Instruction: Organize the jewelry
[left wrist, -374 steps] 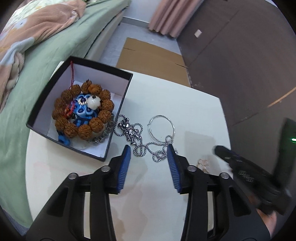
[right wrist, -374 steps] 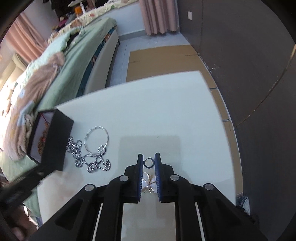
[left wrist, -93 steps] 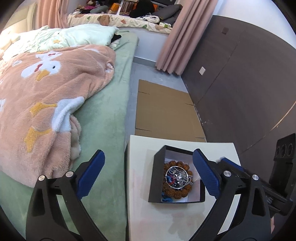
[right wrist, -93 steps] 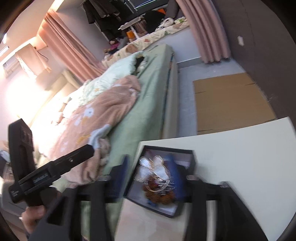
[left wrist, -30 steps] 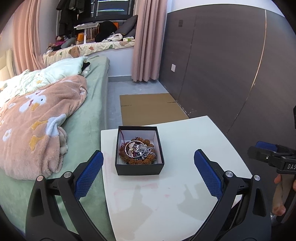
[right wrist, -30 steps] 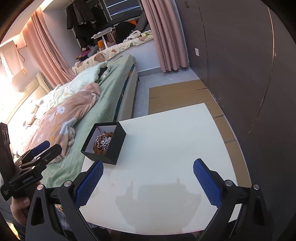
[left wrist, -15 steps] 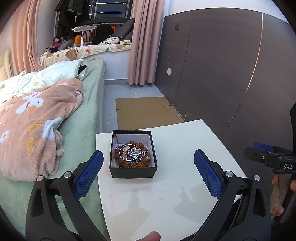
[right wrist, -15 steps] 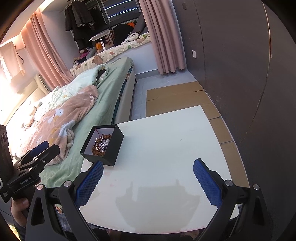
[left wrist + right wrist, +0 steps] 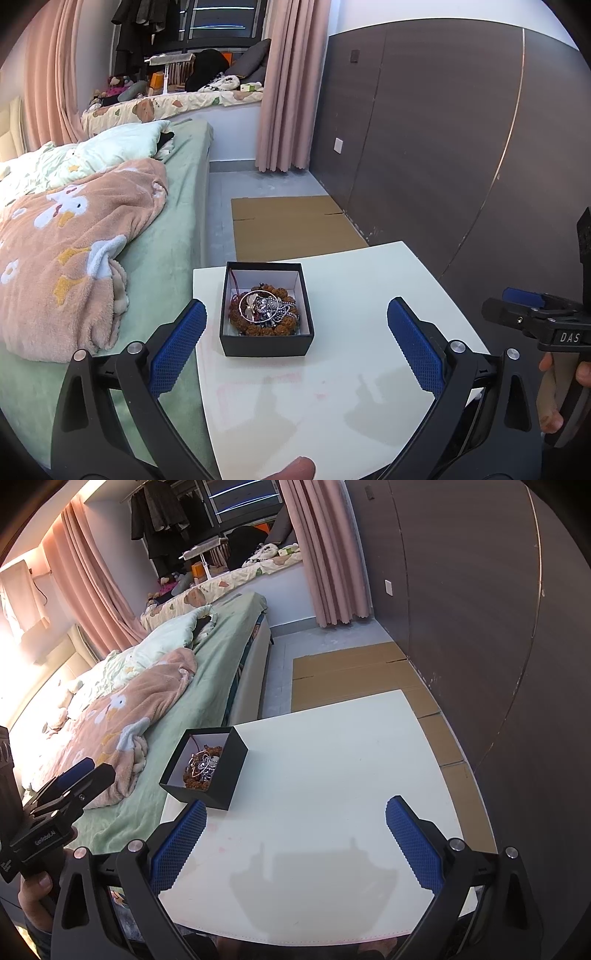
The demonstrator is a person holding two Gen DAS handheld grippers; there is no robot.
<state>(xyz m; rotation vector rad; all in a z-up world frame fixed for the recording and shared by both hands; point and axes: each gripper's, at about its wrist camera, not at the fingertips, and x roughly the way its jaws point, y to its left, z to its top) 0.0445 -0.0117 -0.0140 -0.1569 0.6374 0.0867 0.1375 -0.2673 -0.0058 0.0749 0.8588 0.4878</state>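
Jewelry [image 9: 264, 309] heaped in black box [image 9: 266, 344], left tongs [image 9: 295, 343] and right tongs [image 9: 295, 830] spread wide — empty, touching nothing

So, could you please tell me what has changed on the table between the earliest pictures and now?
The chain and silver ring that lay loose on the table are now in the black box, piled on the brown bead bracelet. The small ornament once pinched by the right hand-held gripper is gone from it. Both the right and the left hand-held gripper are open and pulled back. The box stayed at the table's bed-side edge.
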